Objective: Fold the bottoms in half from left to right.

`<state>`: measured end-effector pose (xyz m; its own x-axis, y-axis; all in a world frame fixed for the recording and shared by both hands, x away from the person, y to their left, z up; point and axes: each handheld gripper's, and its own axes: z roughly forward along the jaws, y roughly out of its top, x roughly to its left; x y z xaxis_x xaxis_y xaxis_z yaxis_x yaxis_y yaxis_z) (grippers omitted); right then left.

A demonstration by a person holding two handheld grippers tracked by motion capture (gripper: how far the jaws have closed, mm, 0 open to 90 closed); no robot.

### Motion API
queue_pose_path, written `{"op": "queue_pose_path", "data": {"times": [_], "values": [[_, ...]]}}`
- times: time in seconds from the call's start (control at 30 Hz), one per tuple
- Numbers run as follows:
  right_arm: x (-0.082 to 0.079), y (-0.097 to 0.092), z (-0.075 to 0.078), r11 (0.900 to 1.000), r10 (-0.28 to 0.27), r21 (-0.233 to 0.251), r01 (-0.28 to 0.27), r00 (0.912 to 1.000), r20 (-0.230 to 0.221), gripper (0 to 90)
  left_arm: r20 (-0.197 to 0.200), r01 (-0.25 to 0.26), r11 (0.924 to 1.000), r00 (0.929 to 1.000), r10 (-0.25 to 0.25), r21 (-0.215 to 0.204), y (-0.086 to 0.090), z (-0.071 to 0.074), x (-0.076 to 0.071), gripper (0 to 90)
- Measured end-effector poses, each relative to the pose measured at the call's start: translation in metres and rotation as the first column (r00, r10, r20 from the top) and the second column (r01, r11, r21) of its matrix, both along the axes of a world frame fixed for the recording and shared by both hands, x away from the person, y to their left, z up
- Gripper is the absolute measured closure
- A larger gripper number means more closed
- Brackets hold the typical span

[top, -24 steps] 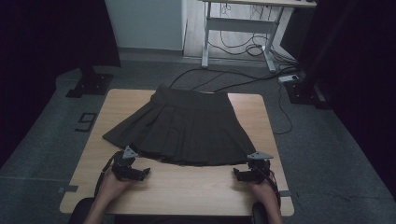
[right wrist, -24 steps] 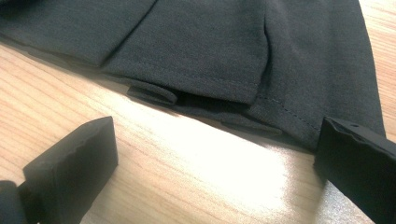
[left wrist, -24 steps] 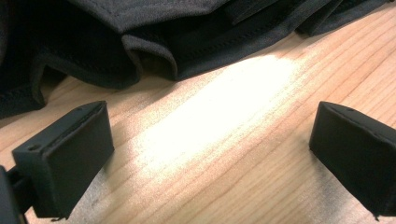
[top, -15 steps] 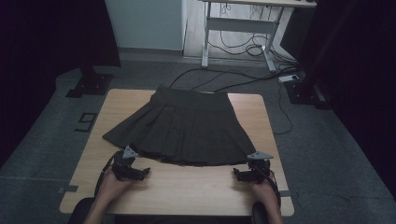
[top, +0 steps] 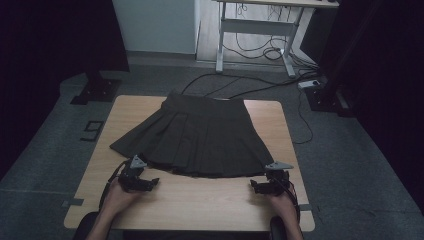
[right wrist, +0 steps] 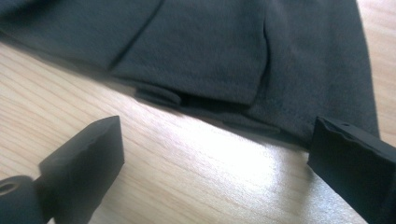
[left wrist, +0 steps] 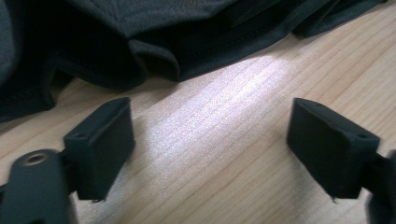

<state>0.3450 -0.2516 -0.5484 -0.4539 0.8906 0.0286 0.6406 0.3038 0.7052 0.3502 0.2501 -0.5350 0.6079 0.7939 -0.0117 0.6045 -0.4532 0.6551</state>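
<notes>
— Between the pads of the left gripper [left wrist: 210,149], what was recorded?

— Bare wood. The jaws stood wide apart and held nothing. The right gripper [right wrist: 215,172] was likewise spread wide over bare table, gripping nothing.

— Position of each gripper relative to the garment?

— Both sat low at the near edge of the table [top: 200,205]. The left gripper [top: 139,179] was just short of the skirt's near-left hem corner; the right gripper [top: 267,186] was just short of the near-right corner. Neither jaw touched cloth.

— Orientation of the skirt [top: 195,137]?

— It lay flat on the table, spread out. The narrow waistband pointed away from the person and reached the far edge; the wide pleated hem [left wrist: 154,65] faced the grippers. Its long axis ran across the table, left to right, along the hem.

— Surroundings and obstructions?

— Cables [top: 235,87] lay on the grey floor beyond the table, near a white desk frame [top: 255,30]. A dark stand base [top: 97,91] sat at far left.
</notes>
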Motion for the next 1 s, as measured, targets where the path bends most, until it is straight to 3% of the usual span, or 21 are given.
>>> {"op": "queue_pose_path", "data": {"times": [0.03, 0.07, 0.13, 0.17, 0.2, 0.3, 0.5, 0.67, 0.8, 1.0], "values": [[0.000, 0.000, 0.000, 1.0000, 0.000, 0.000, 0.000, 1.0000, 0.000, 4.3, 0.000, 0.000, 1.0000, 1.0000, 0.000, 0.000, 0.000, 0.000, 0.000, 15.9], [-0.002, 0.001, 0.006, 1.0000, -0.001, 0.002, 0.001, 0.9999, 0.017, 6.3, 0.039, -0.004, 0.9998, 0.9992, 0.005, -0.020, 0.005, 0.009, 0.002, 17.6], [-0.002, 0.001, 0.009, 1.0000, 0.000, 0.006, 0.000, 0.9997, 0.026, 7.8, 0.052, -0.007, 0.9996, 0.9986, 0.009, -0.026, 0.007, 0.013, 0.003, 22.2], [-0.003, 0.003, 0.013, 0.9997, 0.003, 0.023, -0.004, 0.9993, 0.037, 12.4, 0.080, -0.029, 0.9988, 0.9962, 0.032, -0.039, 0.014, 0.022, 0.010, 24.1], [-0.002, 0.003, 0.015, 0.9996, 0.005, 0.029, -0.006, 0.9992, 0.038, 13.4, 0.084, -0.043, 0.9984, 0.9954, 0.046, -0.037, 0.016, 0.024, 0.013, 25.4], [0.000, 0.007, 0.018, 0.9988, 0.016, 0.045, -0.017, 0.9995, 0.029, 19.0, 0.100, -0.107, 0.9933, 0.9898, 0.102, 0.044, 0.023, 0.027, 0.025, 31.8], [0.011, 0.022, 0.021, 0.9985, 0.038, 0.040, -0.037, 0.9993, -0.007, 34.4, 0.086, -0.178, 0.9835, 0.9808, 0.175, 0.032, 0.037, 0.024, 0.055, 43.7], [0.021, 0.030, 0.017, 0.9989, 0.046, 0.015, -0.045, 0.9983, -0.036, 42.3, 0.069, -0.200, 0.9797, 0.9776, 0.199, 0.011, 0.041, 0.015, 0.066, 47.6], [0.024, 0.031, 0.012, 0.9992, 0.039, -0.002, -0.039, 0.9981, -0.048, 45.1, 0.035, -0.176, 0.9831, 0.9840, 0.175, 0.049, 0.037, 0.000, 0.068, 47.6], [0.028, 0.025, 0.011, 0.9993, 0.021, -0.031, -0.022, 0.9991, -0.035, 49.0, 0.022, -0.143, 0.9891, 0.9896, 0.142, 0.036, 0.024, 0.000, 0.061, 51.5]]}}
